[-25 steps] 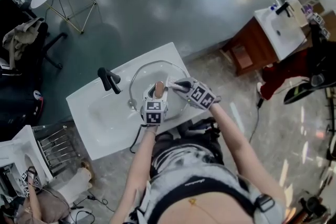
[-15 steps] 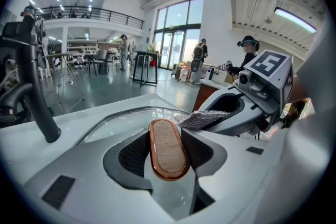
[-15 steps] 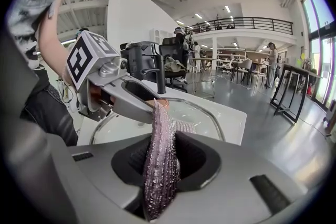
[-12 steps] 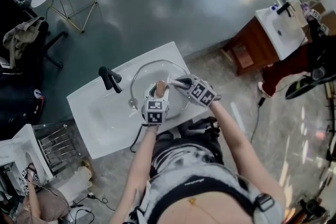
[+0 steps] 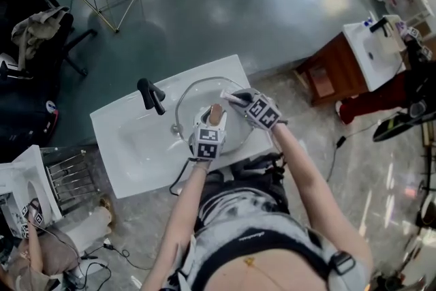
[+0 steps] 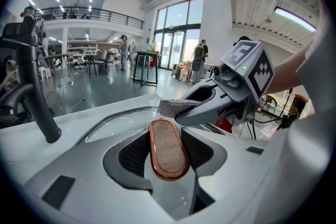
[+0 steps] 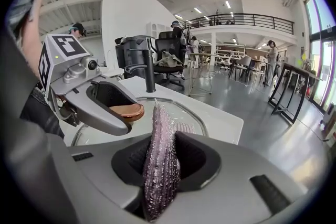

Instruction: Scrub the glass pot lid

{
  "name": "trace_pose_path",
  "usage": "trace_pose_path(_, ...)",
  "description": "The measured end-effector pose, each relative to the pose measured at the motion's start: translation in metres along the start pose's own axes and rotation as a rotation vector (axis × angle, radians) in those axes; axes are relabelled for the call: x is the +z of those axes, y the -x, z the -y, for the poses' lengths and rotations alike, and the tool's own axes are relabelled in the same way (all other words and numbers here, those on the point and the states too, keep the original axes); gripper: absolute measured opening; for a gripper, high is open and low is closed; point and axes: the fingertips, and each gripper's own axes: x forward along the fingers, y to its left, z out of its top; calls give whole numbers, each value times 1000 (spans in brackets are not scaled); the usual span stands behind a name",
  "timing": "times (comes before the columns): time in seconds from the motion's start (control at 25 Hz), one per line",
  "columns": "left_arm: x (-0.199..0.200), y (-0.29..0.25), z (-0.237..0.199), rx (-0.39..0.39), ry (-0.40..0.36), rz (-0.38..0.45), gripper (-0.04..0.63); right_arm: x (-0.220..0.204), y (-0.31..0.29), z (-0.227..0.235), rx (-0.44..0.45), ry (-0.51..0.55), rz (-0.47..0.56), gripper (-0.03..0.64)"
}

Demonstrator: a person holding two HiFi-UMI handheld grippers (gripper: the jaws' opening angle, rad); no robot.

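Glass lid point(image 5: 199, 96) lay over the basin of the white sink point(image 5: 126, 146), beside the black tap point(image 5: 151, 96). The left gripper point(image 5: 213, 119) had its jaws set wide and closed on the lid's knob point(image 6: 168, 148), copper-rimmed, both pads against its sides. The right gripper point(image 5: 229, 98) was clamped on a folded purple scrub pad point(image 7: 159, 147), whose free end reached out over the glass just behind the knob; contact with the glass could not be confirmed from any view. The two grippers were very near each other. Risks judged from here: the knob is smooth and oval, so sideways scrubbing force could turn it in the pads and let the lid swing or drop against the sink. The pad is held by one thin fold, and drag on the glass could pull it free. With so little pad protruding, a hard jaw could strike the glass or the left gripper.
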Motion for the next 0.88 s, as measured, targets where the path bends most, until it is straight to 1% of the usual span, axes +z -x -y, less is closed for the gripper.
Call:
trace_pose_path(0.4,0,-1,1,5,-5,0,187,19,-23,9,26,60,-50,97)
trace_pose_path(0.68,-1,-5,2,2,2,10,187,36,-40,6,88,110,-83,97)
trace_pose_path(0.88,3,-2,2,0,-2,-2,187,46,-51,2,142,141,-100,97)
